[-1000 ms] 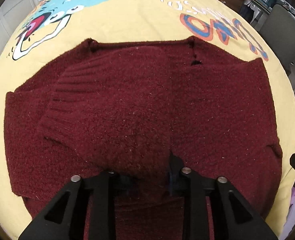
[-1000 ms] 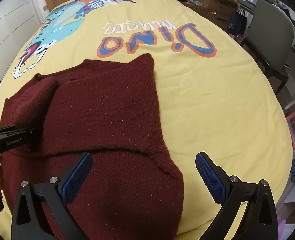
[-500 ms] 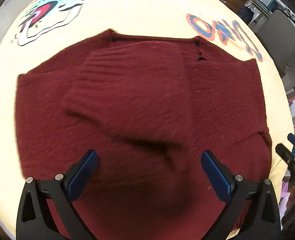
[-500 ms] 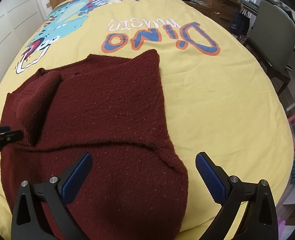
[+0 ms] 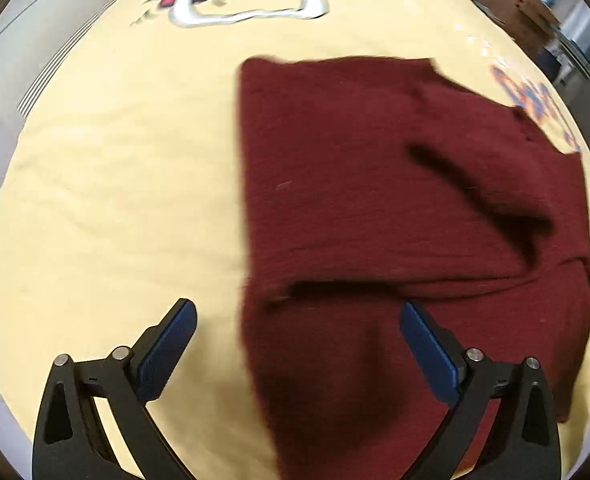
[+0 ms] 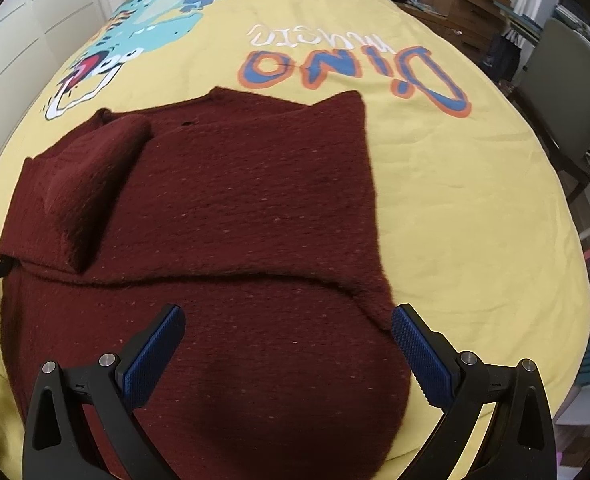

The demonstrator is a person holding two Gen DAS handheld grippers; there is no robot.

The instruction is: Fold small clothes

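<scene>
A dark red knitted sweater [image 6: 231,208] lies flat on the yellow bedspread [image 6: 475,208], its sleeves folded in over the body; one folded sleeve [image 6: 91,184] lies at its left. The sweater also shows in the left wrist view [image 5: 375,208], blurred. My left gripper [image 5: 295,344] is open and empty, above the sweater's left edge near the hem. My right gripper [image 6: 287,352] is open and empty, above the sweater's lower right part.
The bedspread carries a dinosaur print [image 6: 147,28] and "DINO" lettering [image 6: 351,68]. A grey chair [image 6: 567,92] stands at the right of the bed, with wooden drawers [image 6: 463,4] behind it. White cupboard doors [image 6: 19,32] are at the left.
My left gripper let go of the sleeve it held, opened and moved left to the sweater's edge. The sleeve now lies folded on the body. My right gripper stayed open, nearly still.
</scene>
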